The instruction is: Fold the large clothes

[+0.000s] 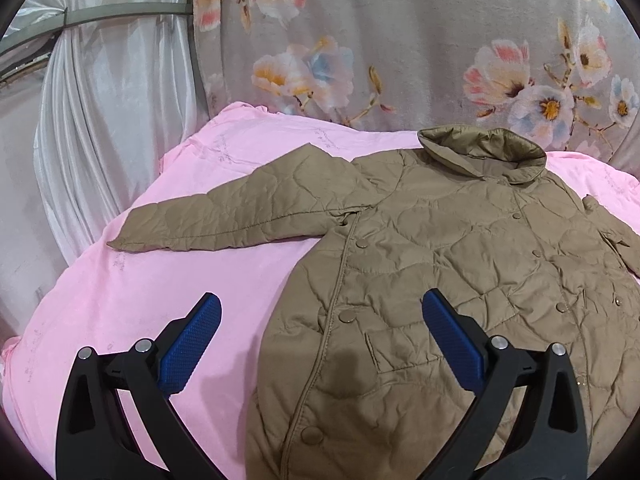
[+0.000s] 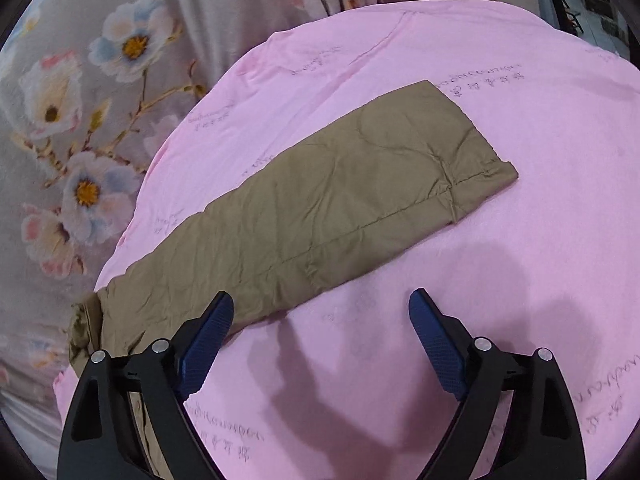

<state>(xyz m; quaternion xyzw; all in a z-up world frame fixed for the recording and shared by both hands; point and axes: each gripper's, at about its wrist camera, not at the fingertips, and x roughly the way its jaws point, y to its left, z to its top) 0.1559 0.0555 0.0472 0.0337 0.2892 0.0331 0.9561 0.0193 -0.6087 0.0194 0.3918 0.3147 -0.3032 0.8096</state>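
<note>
A tan quilted jacket (image 1: 440,264) lies front up on a pink sheet (image 1: 132,292), buttoned, collar at the far side. One sleeve (image 1: 232,208) stretches out to the left. My left gripper (image 1: 320,312) is open and empty, hovering above the jacket's lower left front edge. In the right wrist view the other sleeve (image 2: 320,200) lies flat and spread out over the pink sheet (image 2: 520,240), cuff at the far right. My right gripper (image 2: 322,312) is open and empty, above the sheet just beside the sleeve's near edge.
A grey floral curtain (image 1: 400,40) hangs behind the surface; it also shows in the right wrist view (image 2: 80,120). A white satin drape (image 1: 108,100) hangs at the left. The pink sheet's edge drops off at the left.
</note>
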